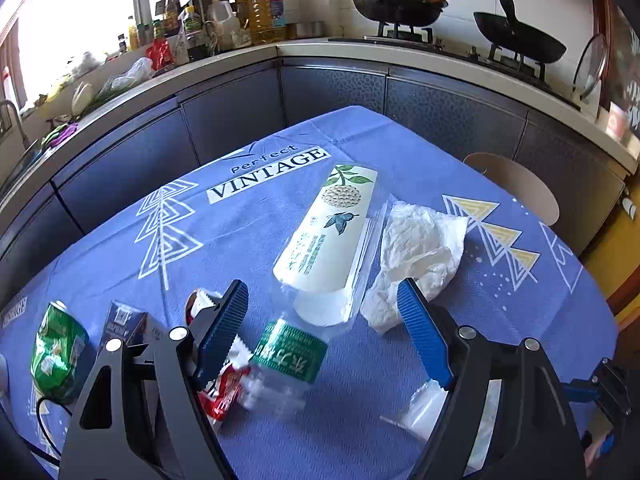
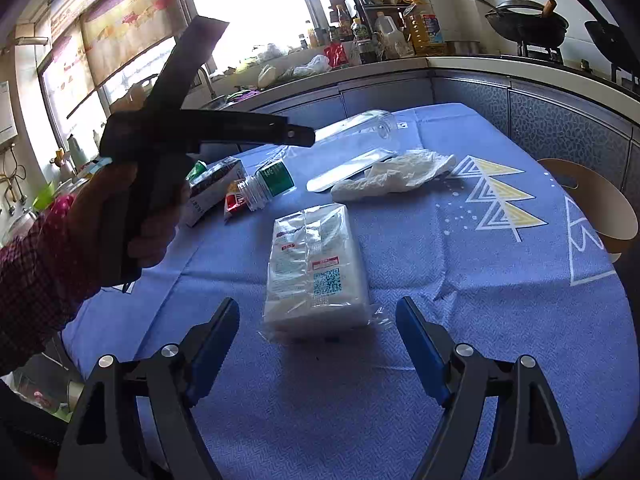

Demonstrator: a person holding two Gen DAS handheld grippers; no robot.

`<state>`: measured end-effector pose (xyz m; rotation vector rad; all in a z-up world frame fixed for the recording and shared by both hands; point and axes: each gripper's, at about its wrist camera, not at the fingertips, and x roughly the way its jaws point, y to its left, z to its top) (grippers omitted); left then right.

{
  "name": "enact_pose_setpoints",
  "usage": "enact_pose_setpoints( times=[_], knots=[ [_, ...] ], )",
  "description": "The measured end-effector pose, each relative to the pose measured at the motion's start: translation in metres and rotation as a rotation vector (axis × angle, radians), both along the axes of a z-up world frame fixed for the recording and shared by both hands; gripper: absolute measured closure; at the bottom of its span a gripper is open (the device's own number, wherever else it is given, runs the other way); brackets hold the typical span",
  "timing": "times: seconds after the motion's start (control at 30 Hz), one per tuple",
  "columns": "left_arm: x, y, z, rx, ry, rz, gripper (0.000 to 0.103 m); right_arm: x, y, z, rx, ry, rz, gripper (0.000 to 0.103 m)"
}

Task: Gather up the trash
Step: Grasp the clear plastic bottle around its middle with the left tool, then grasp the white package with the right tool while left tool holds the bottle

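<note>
With left claw (image 1: 322, 304) gaping empty over the clear bottle (image 1: 286, 354) and right claw (image 2: 318, 314) wide, empty, straddle the green label squarely before squeezing.

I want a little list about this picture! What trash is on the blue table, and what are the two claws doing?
place: kitchen table with blue tablecloth
left claw: open, over a clear plastic bottle with a green label
right claw: open, empty, in front of a wrapped tissue pack
other trash: crushed green can, crumpled white tissue, red wrapper, dark carton, white leaf-print package
held: nothing
</note>
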<state>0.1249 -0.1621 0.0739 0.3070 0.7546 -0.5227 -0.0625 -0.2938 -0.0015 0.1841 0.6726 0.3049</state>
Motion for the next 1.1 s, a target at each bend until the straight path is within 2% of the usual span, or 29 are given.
enact_pose_setpoints(
  times=[0.13, 0.2, 0.33, 0.43, 0.47, 0.5, 0.53, 0.57, 0.6, 0.7, 0.83, 0.87, 0.9, 0.93, 0.97, 1.07, 1.1],
  knots=[
    [0.013, -0.023, -0.015, 0.065, -0.009, 0.007, 0.027, 0.003, 0.007, -0.007, -0.023, 0.013, 0.017, 0.019],
    [0.020, -0.025, -0.019, 0.086, -0.018, 0.041, 0.036, 0.004, 0.010, -0.009, -0.045, 0.009, 0.021, 0.017],
    [0.028, -0.019, -0.020, 0.033, 0.005, 0.062, 0.042, 0.008, 0.014, -0.014, -0.086, 0.014, 0.008, 0.017],
    [0.024, -0.020, -0.019, 0.034, -0.008, 0.054, 0.045, 0.015, 0.014, -0.020, -0.085, 0.042, -0.015, 0.019],
    [0.021, -0.020, -0.019, 0.035, -0.012, 0.050, 0.045, 0.014, 0.012, -0.019, -0.077, 0.035, -0.025, 0.025],
    [0.019, -0.020, -0.018, 0.032, -0.012, 0.047, 0.046, 0.014, 0.011, -0.019, -0.074, 0.035, -0.031, 0.037],
    [0.017, -0.019, -0.017, 0.025, -0.008, 0.045, 0.046, 0.014, 0.010, -0.020, -0.078, 0.041, -0.039, 0.042],
    [0.015, -0.016, -0.016, 0.012, 0.000, 0.044, 0.046, 0.013, 0.009, -0.019, -0.090, 0.039, -0.058, 0.056],
    [0.010, -0.014, -0.016, 0.001, 0.005, 0.044, 0.046, 0.013, 0.007, -0.019, -0.095, 0.046, -0.072, 0.065],
    [-0.003, -0.002, -0.015, -0.021, 0.013, 0.050, 0.046, 0.011, -0.005, -0.019, -0.034, 0.068, -0.084, 0.075],
    [-0.026, 0.019, -0.012, -0.049, 0.021, 0.057, 0.047, 0.003, -0.009, -0.018, -0.022, 0.067, -0.087, 0.072],
    [-0.035, 0.027, -0.010, -0.058, 0.015, 0.059, 0.051, 0.000, -0.007, -0.018, -0.033, 0.061, -0.080, 0.066],
    [-0.044, 0.034, -0.006, -0.067, 0.002, 0.060, 0.059, -0.002, -0.006, -0.017, -0.044, 0.055, -0.074, 0.057],
    [-0.052, 0.040, -0.002, -0.071, -0.008, 0.061, 0.077, -0.006, -0.003, -0.017, -0.058, 0.046, -0.070, 0.052],
    [-0.060, 0.046, 0.001, -0.081, 0.005, 0.057, 0.087, -0.008, -0.002, -0.017, -0.069, 0.037, -0.065, 0.044],
    [-0.079, 0.062, -0.003, -0.092, 0.028, 0.067, 0.086, -0.013, 0.000, -0.016, -0.098, 0.013, -0.057, 0.039],
    [-0.084, 0.064, -0.008, -0.081, 0.031, 0.074, 0.083, -0.013, -0.001, -0.017, -0.104, 0.013, -0.062, 0.038]
  ],
)
